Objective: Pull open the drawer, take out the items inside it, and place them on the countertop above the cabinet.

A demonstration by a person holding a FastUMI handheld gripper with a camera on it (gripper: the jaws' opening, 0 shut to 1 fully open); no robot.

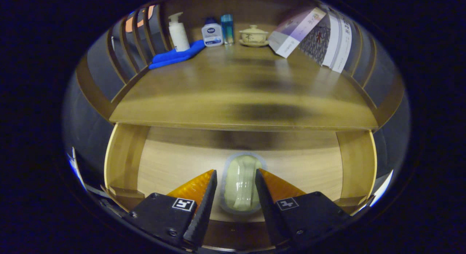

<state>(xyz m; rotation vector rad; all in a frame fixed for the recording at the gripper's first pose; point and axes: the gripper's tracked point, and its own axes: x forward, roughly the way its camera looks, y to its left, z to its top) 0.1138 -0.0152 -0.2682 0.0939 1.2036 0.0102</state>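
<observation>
- Drawer (pixel 164 163) pulled open under the worktop (pixel 240 101), pale wood floor in plain sight.
- One item in the drawer: a pale green packet (pixel 240 184) in clear wrap, lying lengthwise, about mid-floor.
- Gripper (pixel 236 175) low over the drawer, jaws set to either side of the packet, moderately apart.
- Fingers (pixel 207 195) sit right next to the packet's long edges; touching or just off, can't tell from this angle.
- Along the back of the worktop: white pump bottle (pixel 178 32) standing on a blue cloth (pixel 176 55), then a small white tub (pixel 212 34), a blue bottle (pixel 227 28), and a lidded cream cup on a saucer (pixel 253 35).
- Books (pixel 316 35) lean at the back right corner, tilted against the slatted side rail.
- Middle and front of the worktop bare wood, dark shadow across it.
</observation>
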